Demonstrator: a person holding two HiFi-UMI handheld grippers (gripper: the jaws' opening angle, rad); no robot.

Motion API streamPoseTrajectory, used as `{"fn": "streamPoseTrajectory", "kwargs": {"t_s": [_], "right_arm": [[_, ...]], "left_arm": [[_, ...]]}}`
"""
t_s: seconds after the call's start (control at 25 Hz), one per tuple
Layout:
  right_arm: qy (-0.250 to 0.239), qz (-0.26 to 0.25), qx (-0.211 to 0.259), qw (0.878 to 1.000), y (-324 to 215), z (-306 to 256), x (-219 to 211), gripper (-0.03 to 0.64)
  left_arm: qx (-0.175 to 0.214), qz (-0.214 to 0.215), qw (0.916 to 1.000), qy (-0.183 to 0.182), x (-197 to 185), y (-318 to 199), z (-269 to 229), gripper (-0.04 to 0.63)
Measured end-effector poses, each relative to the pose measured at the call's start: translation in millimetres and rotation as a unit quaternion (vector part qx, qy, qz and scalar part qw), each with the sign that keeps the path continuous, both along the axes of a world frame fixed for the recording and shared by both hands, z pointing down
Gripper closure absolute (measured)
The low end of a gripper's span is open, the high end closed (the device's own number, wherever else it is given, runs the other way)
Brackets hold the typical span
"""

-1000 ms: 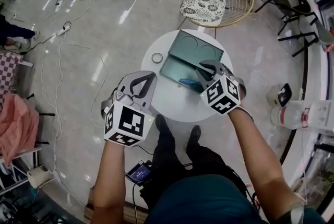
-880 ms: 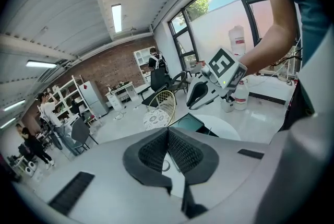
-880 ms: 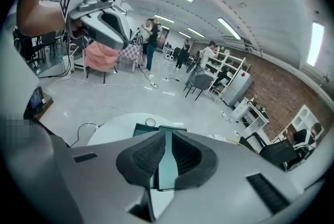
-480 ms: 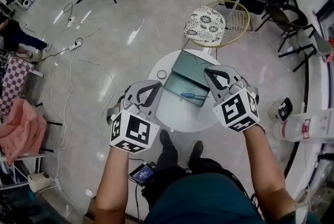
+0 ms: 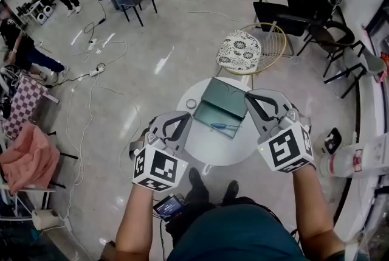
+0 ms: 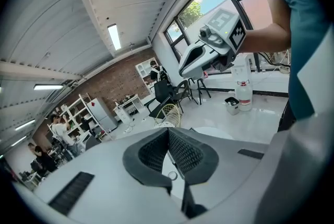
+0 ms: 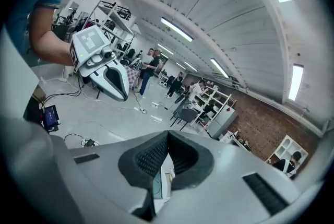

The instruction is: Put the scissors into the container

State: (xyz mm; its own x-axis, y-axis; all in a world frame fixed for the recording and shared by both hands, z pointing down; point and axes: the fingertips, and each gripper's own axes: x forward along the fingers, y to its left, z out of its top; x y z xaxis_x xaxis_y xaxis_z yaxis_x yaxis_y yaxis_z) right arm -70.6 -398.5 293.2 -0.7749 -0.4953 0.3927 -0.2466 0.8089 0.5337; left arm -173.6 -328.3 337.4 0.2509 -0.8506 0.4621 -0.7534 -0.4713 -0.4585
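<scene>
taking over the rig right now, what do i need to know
Left tool: shut, empty, held above the table's near-left edge.
Right tool: shut, empty, held above the table's right side.
Scissors: appear to lie inside the open green container on the round white table.
Done: placing looks complete.
Left: confirm the scissors sit fully inside; the lid is open.

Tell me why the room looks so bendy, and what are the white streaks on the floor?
Left and right gripper views: the wide-angle lens curves the ceiling and blackens the corners. Head view: the floor streaks are glare, likely from ceiling lights.
</scene>
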Motion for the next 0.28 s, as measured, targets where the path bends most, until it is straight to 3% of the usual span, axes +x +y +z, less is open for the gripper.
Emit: {"fn": "streamPoseTrajectory", "kwargs": {"t_s": [0.28], "right_arm": [[0.000, -0.006, 0.011, 1.000, 31, -19, 28, 0.580]], "left_arm": [[0.005, 0.004, 1.0000, -0.003, 28, 26, -14, 0.577]]}}
